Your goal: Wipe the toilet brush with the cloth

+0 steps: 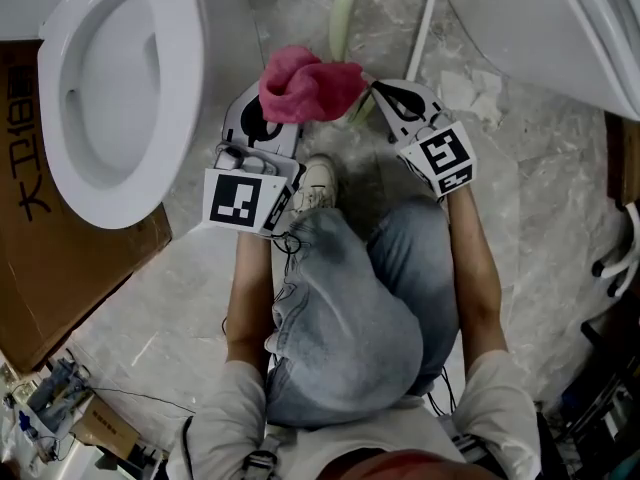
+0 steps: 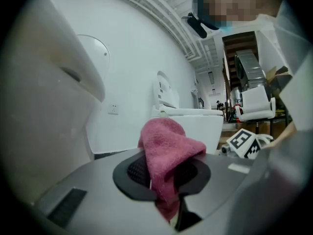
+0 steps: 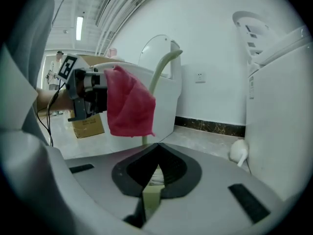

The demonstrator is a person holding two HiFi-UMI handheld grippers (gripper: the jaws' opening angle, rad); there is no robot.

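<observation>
My left gripper (image 1: pixel 272 116) is shut on a bunched pink cloth (image 1: pixel 305 86), which stands up from its jaws in the left gripper view, cloth (image 2: pixel 165 153). Just to its right, my right gripper (image 1: pixel 382 100) is shut on the lower end of a pale green toilet brush handle (image 1: pixel 344 18), which runs up and away behind the cloth. In the right gripper view the green handle (image 3: pixel 163 68) curves up out of the jaws (image 3: pixel 152 176), and the cloth (image 3: pixel 128 105) hangs from the left gripper (image 3: pixel 87 95) right beside it. Whether cloth and handle touch I cannot tell.
A white toilet (image 1: pixel 110 88) stands at the left beside a cardboard box (image 1: pixel 40 268); another toilet (image 1: pixel 540 28) fills the top right. A white brush (image 1: pixel 424 8) lies on the marble floor beyond my right gripper. The person's knees (image 1: pixel 350 308) crouch just below both grippers.
</observation>
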